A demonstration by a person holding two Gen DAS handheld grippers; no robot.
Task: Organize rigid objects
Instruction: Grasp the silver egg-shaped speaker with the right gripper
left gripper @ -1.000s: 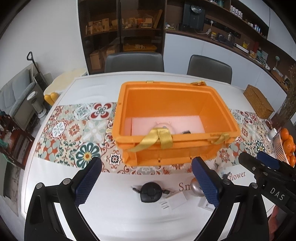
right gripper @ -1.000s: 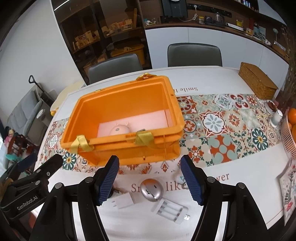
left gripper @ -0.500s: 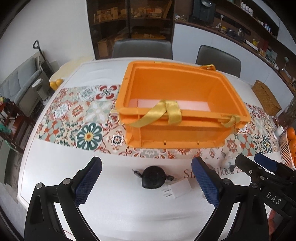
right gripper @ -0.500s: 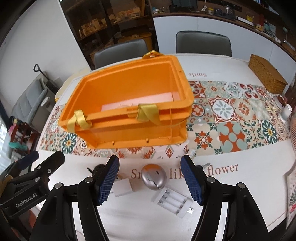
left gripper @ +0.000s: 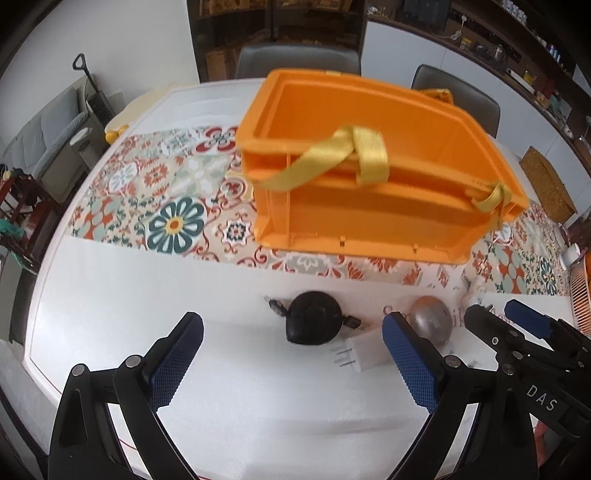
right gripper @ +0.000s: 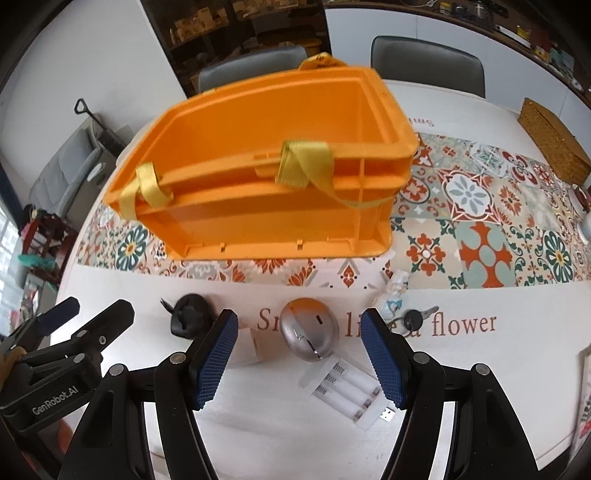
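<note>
Altogether one orange crate (right gripper: 273, 177), five small items, two grippers, jaws apart

White wall (left gripper: 140, 48), dark shelving (left gripper: 277, 29), grey chairs (right gripper: 428, 61).

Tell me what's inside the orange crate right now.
From both wrist views only the orange crate and its bare inner walls show, with yellow straps draped over the near rim. The near wall hides the floor, so any contents cannot be seen.

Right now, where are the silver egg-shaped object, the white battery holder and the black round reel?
silver egg-shaped object (right gripper: 308, 328), right wrist view, its top
white battery holder (right gripper: 347, 387), right wrist view, middle slots
black round reel (left gripper: 313, 322), left wrist view, its centre
</note>
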